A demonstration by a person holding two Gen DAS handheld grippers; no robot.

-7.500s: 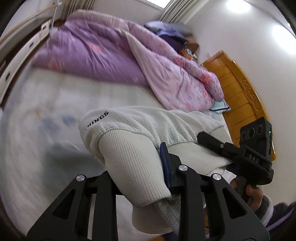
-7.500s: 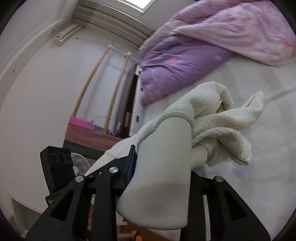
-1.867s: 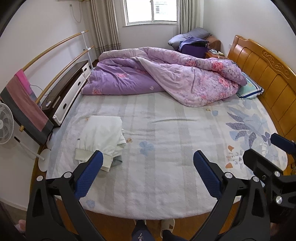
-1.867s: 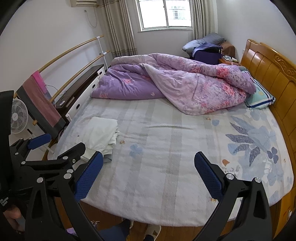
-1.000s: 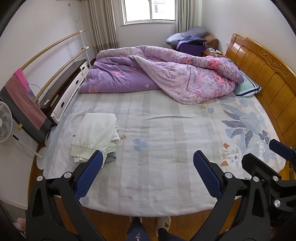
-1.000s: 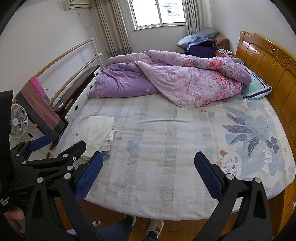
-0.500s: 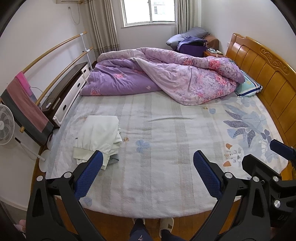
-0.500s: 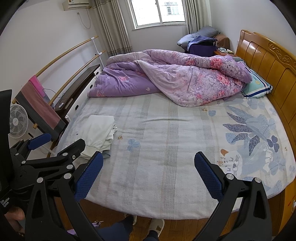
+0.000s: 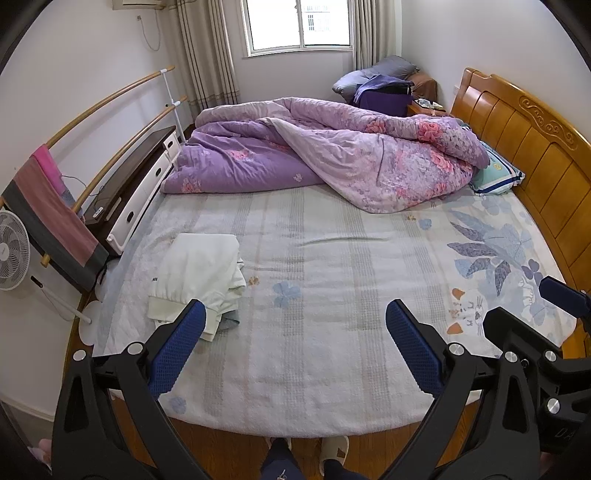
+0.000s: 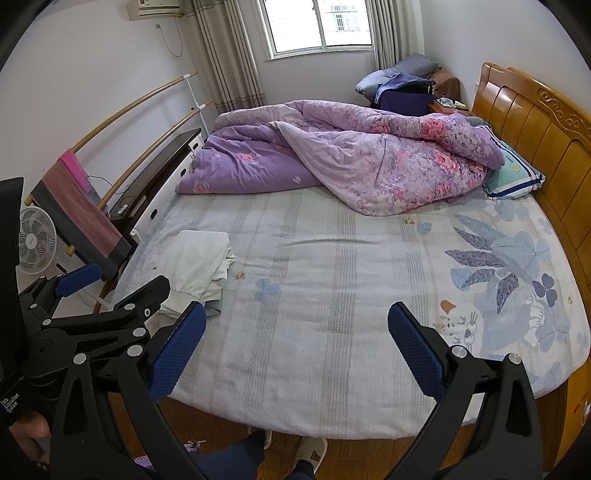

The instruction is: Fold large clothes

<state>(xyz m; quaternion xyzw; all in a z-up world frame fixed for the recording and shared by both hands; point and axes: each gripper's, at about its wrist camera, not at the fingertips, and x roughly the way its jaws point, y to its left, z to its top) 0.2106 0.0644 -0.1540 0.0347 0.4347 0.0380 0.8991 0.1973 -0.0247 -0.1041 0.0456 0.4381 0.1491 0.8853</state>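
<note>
Left wrist view shows the folding looks done: the cream sweater (image 9: 197, 273) lies as a squarish bundle near the bed's (image 9: 332, 369) left edge, one ribbed hem and a grey scrap poking out below. Both the left gripper (image 9: 295, 332) and right gripper (image 10: 297, 334) hang wide apart, empty, well back from it.

LIGHT: bright, even daylight from window (image 9: 299, 24) at far wall, panes blown out white | SHADOWS: soft, faint under quilt (image 9: 332, 155) folds | GLARE: mild sheen on wooden headboard (image 9: 524, 136) | FOCUS: sharp, no motion blur | DISTORTION: strong fisheye, rails and walls bow, black vignette at corners
</note>
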